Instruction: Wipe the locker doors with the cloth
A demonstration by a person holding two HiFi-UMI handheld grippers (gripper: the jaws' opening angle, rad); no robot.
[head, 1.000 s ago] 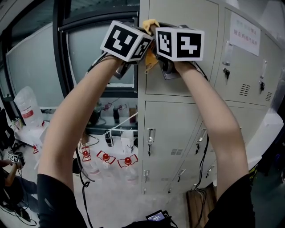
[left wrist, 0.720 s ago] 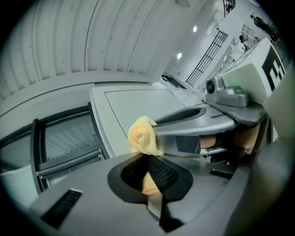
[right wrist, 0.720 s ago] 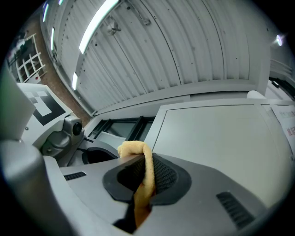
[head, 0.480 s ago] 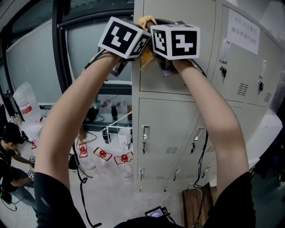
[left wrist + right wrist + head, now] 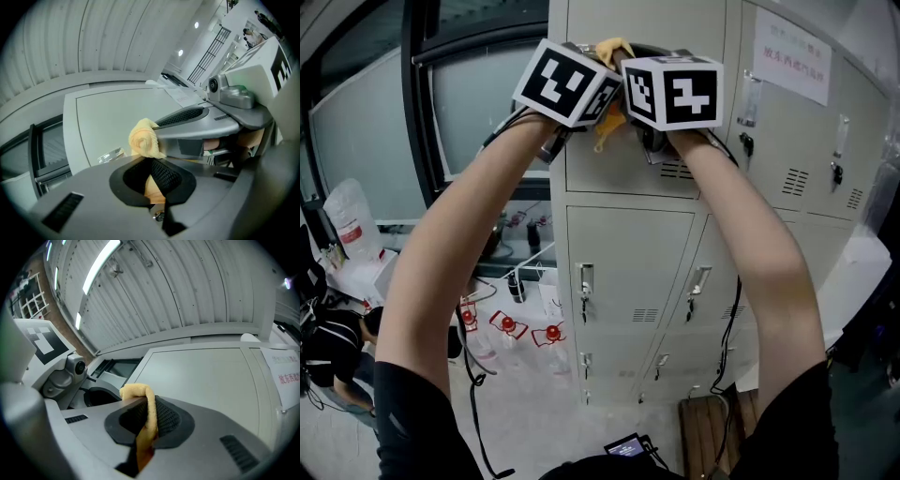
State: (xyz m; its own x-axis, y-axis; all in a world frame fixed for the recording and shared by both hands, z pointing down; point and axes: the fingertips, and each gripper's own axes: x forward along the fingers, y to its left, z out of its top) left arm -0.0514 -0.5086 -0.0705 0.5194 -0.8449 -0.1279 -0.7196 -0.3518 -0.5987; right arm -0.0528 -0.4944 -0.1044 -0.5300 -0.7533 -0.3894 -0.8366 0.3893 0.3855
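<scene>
The left gripper (image 5: 152, 176) is clamped on one end of the yellow cloth (image 5: 143, 138). The right gripper (image 5: 146, 423) pinches the other end, likely so the bunch beyond both fingertips spreads against the upper locker door (image 5: 675, 28).

The left gripper (image 5: 152, 159) and right gripper (image 5: 147, 416) are raised side by side, close together, before the top door (image 5: 694, 66) of the grey metal locker bank (image 5: 628, 253). The yellow cloth (image 5: 612, 52) sits between them, clamped in the jaws of both. A white paper notice (image 5: 792, 52) hangs on the next door to the right. A dark-framed window (image 5: 478, 103) lies left of the lockers, and a brown wooden bench (image 5: 708, 436) at their foot.
</scene>
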